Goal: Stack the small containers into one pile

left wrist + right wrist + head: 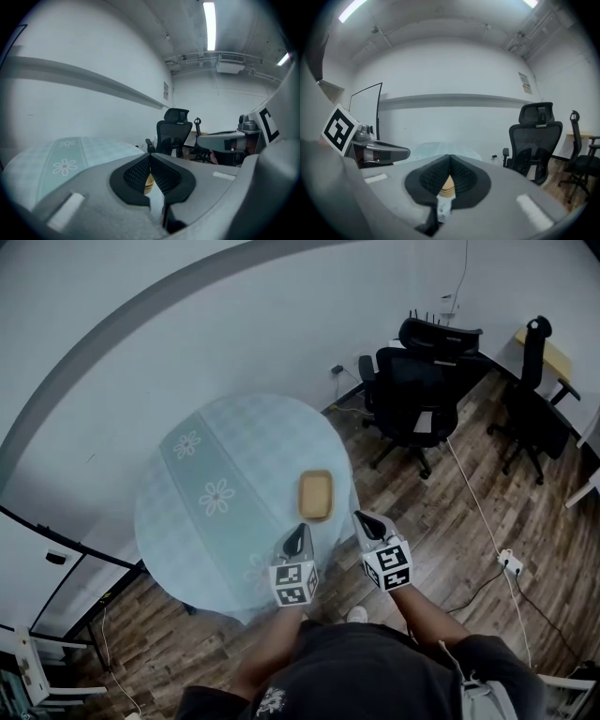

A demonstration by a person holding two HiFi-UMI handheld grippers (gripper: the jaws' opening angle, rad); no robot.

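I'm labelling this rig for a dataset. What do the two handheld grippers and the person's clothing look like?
The left gripper and right gripper have grey bodies, black ribbed pads and a white cube of black square markers each. The person wears a dark top with a pale print.

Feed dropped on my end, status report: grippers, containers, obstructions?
Left gripper shut, empty. Right gripper shut, empty. Tan container pile on the round table, ahead of both grippers, untouched. Nothing in the way.
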